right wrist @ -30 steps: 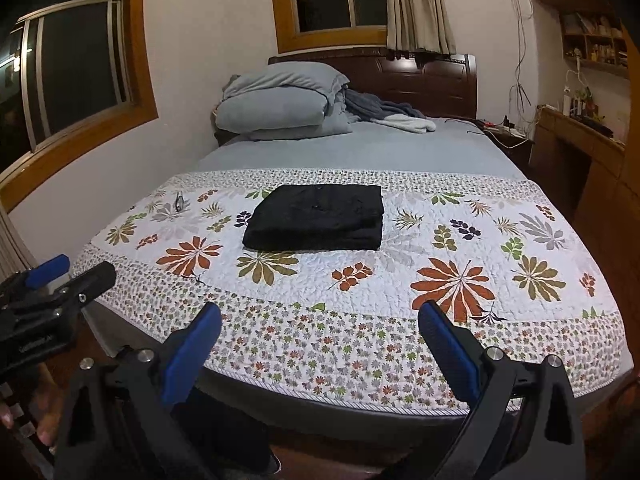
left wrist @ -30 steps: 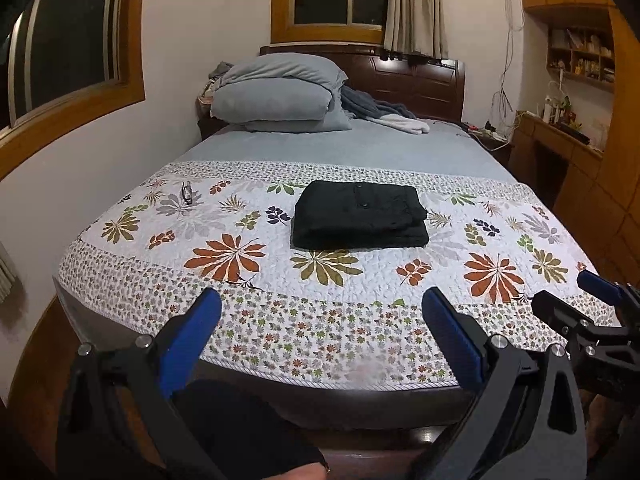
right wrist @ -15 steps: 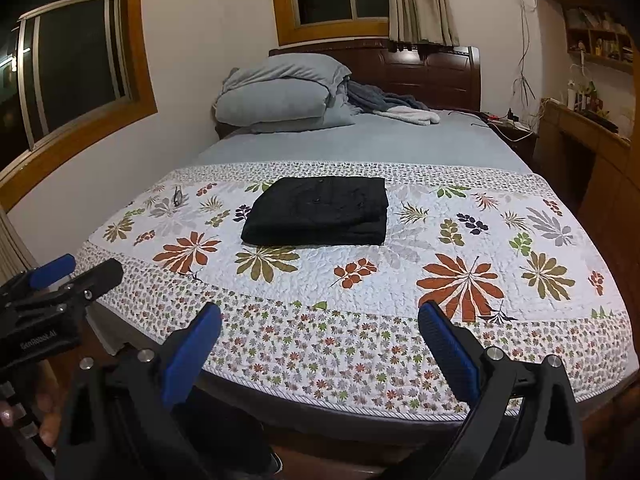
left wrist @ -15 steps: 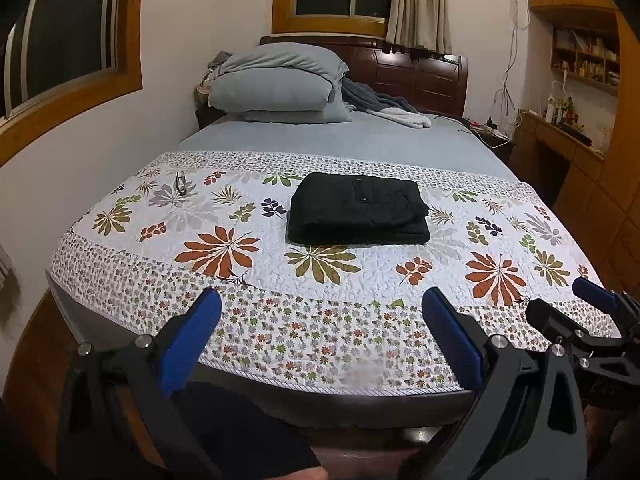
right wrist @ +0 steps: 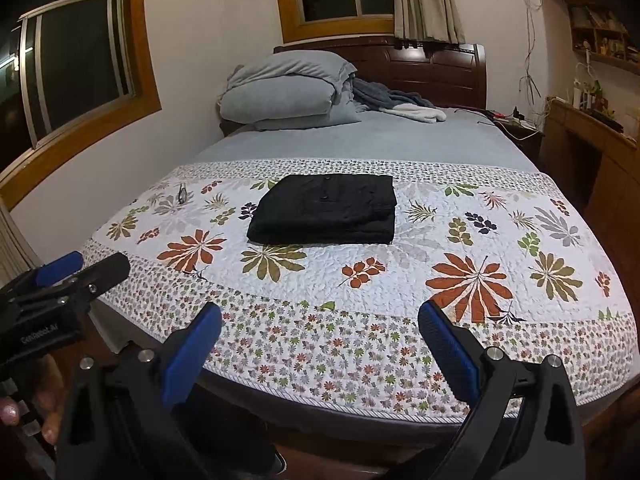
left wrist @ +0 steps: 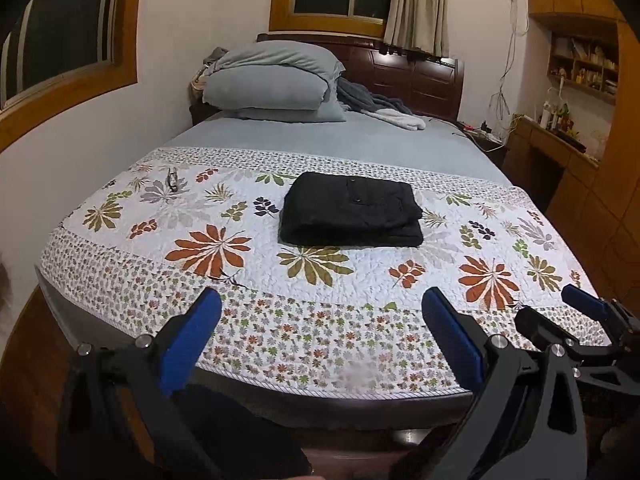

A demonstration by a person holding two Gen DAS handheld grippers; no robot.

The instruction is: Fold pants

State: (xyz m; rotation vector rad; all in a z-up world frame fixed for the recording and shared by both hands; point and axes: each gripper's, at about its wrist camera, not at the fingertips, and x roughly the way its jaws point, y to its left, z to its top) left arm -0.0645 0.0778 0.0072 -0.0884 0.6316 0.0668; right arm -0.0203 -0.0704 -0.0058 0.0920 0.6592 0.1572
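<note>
The black pants (left wrist: 351, 210) lie folded into a thick rectangle in the middle of the floral quilt (left wrist: 224, 312); they also show in the right wrist view (right wrist: 326, 209). My left gripper (left wrist: 320, 316) is open and empty, held off the foot of the bed, well short of the pants. My right gripper (right wrist: 320, 324) is open and empty, also back over the foot edge. The right gripper shows at the right edge of the left wrist view (left wrist: 560, 312). The left gripper shows at the left edge of the right wrist view (right wrist: 80, 266).
Grey pillows (left wrist: 276, 80) and a crumpled blanket (left wrist: 380, 106) lie at the wooden headboard. A small dark object (left wrist: 173, 179) lies on the quilt's left side. A wooden desk and shelves (left wrist: 568, 136) stand to the right; a wall with windows runs along the left.
Both grippers have drifted slightly with the view tilting a little; the pants have not moved and both grippers stay open.
</note>
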